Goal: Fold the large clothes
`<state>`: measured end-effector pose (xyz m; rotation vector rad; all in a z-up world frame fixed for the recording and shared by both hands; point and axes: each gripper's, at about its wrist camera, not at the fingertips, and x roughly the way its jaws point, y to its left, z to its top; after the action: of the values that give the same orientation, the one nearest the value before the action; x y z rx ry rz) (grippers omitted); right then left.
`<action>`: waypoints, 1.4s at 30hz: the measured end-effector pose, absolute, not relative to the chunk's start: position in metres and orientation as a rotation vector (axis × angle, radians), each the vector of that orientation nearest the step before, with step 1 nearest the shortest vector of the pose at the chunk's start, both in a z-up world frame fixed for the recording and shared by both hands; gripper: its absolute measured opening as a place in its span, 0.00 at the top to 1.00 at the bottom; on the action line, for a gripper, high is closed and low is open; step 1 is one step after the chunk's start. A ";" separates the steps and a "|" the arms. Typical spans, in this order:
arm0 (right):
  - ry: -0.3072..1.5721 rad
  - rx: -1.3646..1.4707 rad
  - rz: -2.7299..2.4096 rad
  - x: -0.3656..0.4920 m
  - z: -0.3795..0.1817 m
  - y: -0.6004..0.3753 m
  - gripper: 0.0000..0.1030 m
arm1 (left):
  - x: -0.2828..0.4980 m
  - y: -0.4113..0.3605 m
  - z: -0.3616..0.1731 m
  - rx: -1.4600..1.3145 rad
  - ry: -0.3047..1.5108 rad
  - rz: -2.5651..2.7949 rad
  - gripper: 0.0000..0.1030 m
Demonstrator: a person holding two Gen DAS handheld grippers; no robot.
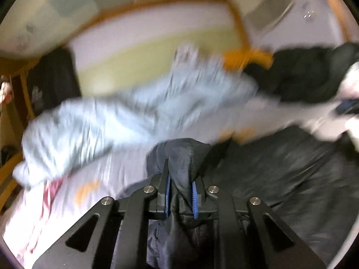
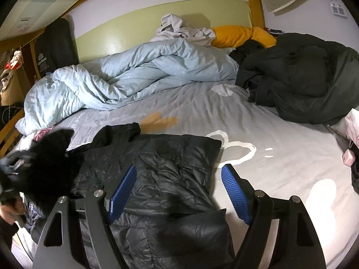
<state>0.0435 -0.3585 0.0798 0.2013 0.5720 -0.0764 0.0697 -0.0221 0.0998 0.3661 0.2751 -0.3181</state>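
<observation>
A black quilted puffer jacket (image 2: 170, 157) lies spread on the grey bed sheet (image 2: 269, 123). In the right wrist view my right gripper (image 2: 179, 167) hovers open just above it, blue pads apart, the left pad over the jacket and the right one past its edge. The left wrist view is blurred. There my left gripper (image 1: 181, 174) is shut on a bunched fold of the same jacket (image 1: 280, 168), which rises between the pads. From the right wrist view that gripper (image 2: 13, 161) shows blurred at the far left, beside the jacket's black fur trim (image 2: 49, 157).
A crumpled light blue duvet (image 2: 125, 74) lies across the far side of the bed. A dark coat pile (image 2: 303, 78) sits at the right, an orange pillow (image 2: 235, 35) and a white garment (image 2: 179, 27) by the wall. A pink object (image 2: 349, 160) lies at the right edge.
</observation>
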 end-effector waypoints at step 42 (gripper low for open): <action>0.579 0.117 -0.029 0.036 0.077 -0.335 0.23 | 0.013 0.006 0.102 0.286 0.281 -0.234 0.67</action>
<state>0.0363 -0.3352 0.0773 0.1167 0.5787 -0.0289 0.0126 0.0064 0.1017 0.2857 0.2811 -0.2336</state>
